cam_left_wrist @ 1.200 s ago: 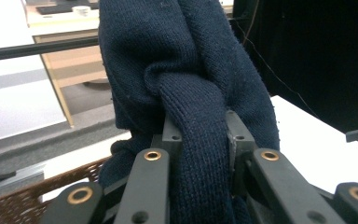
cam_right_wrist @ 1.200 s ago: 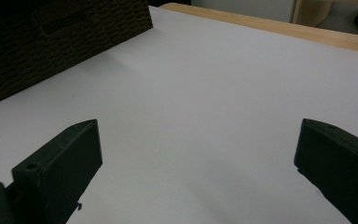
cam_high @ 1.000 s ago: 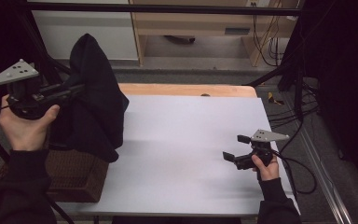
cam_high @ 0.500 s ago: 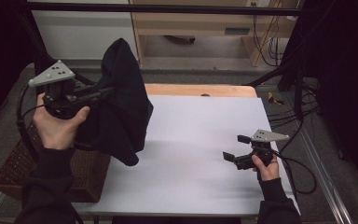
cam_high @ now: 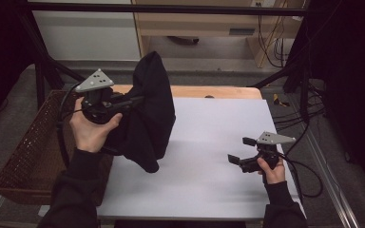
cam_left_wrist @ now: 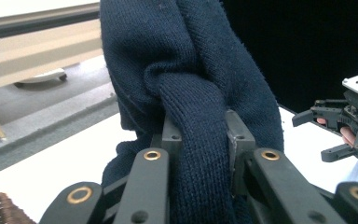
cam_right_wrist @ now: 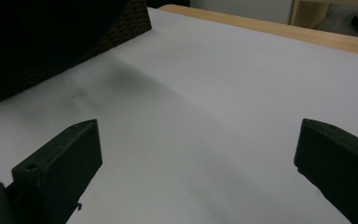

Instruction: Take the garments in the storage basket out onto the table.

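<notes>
Two grippers are working over a white table [cam_high: 218,142] that is showing a wooden edge along its far side. Beyond it I am seeing a grey floor, a pale wooden cabinet and a bundle of cables hanging at the right, with dark surroundings on both sides. A brown wicker basket [cam_high: 24,152] is sitting at the left end of the table, partly hidden behind my left forearm.

I am holding the left gripper [cam_high: 123,102] raised above the table's left part, its grey three-cornered plate facing up. Its jaws are clamping a thick fold of a dark navy knitted garment [cam_high: 149,114]; in the left gripper view the knit [cam_left_wrist: 191,93] is bunching up between the two black pads, which are pressing into it from both sides. The rest of the garment is hanging down from the jaws, its lowest tip reaching the table just beside the basket; I cannot tell whether it is actually touching.

I am resting the right gripper [cam_high: 240,151] low over the near right part of the table, well apart from the garment. In the right gripper view its jaws are standing wide apart with nothing but bare white table [cam_right_wrist: 205,107] between them, and a corner of the basket [cam_right_wrist: 121,23] is showing far off
</notes>
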The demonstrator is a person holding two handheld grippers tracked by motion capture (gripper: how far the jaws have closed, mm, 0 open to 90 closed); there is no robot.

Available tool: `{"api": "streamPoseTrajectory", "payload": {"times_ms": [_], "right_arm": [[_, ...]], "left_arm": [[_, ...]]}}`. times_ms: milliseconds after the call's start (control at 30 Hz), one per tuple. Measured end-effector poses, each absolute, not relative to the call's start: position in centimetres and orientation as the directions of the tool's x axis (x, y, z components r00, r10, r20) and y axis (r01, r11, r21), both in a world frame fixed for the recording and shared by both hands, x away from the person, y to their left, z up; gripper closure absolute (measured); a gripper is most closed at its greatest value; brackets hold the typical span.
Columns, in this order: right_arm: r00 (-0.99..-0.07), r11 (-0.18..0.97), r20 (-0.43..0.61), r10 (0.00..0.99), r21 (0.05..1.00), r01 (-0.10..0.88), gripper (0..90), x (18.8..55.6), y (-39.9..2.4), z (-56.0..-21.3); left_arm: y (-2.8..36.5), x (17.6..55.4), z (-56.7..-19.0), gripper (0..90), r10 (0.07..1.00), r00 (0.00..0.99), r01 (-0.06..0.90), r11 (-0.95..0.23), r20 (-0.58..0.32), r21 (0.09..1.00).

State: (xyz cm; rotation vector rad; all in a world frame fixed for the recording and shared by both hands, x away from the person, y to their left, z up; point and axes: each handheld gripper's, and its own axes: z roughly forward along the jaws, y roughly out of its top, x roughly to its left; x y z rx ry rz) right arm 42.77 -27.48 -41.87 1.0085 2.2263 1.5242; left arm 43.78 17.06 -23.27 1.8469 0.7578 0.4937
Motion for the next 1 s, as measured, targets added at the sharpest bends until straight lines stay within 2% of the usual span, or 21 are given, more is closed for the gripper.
{"api": "streamPoseTrajectory", "payload": {"times_ms": [1000], "right_arm": [[-0.726,0.208,0.168,0.667,0.894,0.398,1.0,42.8,-27.5,-42.0]], "left_arm": [[7.5,47.1,-31.5,72.8,0.619,0.784,0.336,-0.383,-0.031,0.860]]}}
